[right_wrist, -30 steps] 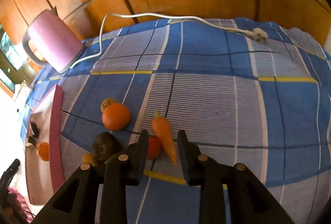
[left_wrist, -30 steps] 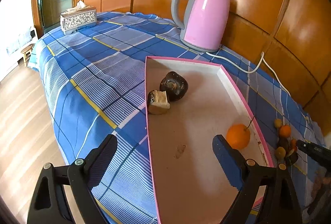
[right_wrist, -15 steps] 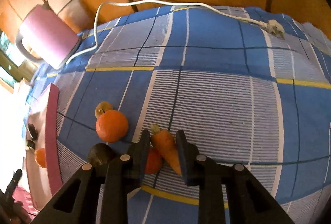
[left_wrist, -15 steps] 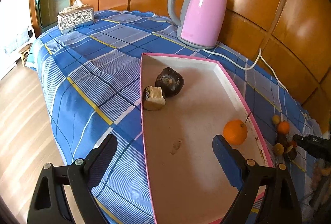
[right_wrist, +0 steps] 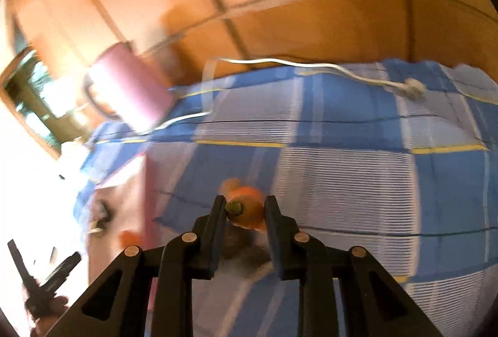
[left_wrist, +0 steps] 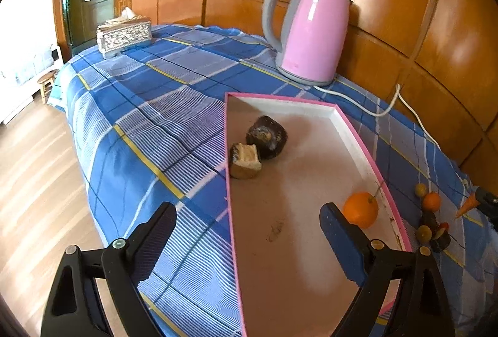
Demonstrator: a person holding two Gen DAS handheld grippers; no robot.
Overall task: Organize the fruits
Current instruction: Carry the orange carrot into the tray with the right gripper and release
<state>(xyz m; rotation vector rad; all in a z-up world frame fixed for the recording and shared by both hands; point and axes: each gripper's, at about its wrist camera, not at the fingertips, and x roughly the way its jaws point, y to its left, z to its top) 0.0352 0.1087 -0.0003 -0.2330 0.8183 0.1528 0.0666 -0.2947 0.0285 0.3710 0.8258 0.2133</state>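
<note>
A pink-rimmed tray (left_wrist: 351,131) lies on the blue checked cloth. It holds a dark fruit (left_wrist: 267,136), a cut brown piece (left_wrist: 244,161) and an orange with a stem (left_wrist: 361,210). My left gripper (left_wrist: 247,212) hovers open over the tray's near end with nothing in it. My right gripper (right_wrist: 244,206) is shut on a carrot (right_wrist: 247,211) and holds it clear of the cloth, green end forward. In the left wrist view the carrot (left_wrist: 467,206) shows at the far right, above a cluster of small fruits (left_wrist: 431,201) lying beside the tray. The right wrist view is blurred.
A pink kettle (left_wrist: 311,35) stands behind the tray against the wood-panelled wall, and its white cord (left_wrist: 386,109) trails along the cloth. A tissue box (left_wrist: 124,33) sits at the far left corner. The table edge drops to the wooden floor (left_wrist: 34,169) on the left.
My right gripper has closed on the carrot and lifted it off the cloth, and its view has swung up and left. The left gripper has kept still and open.
</note>
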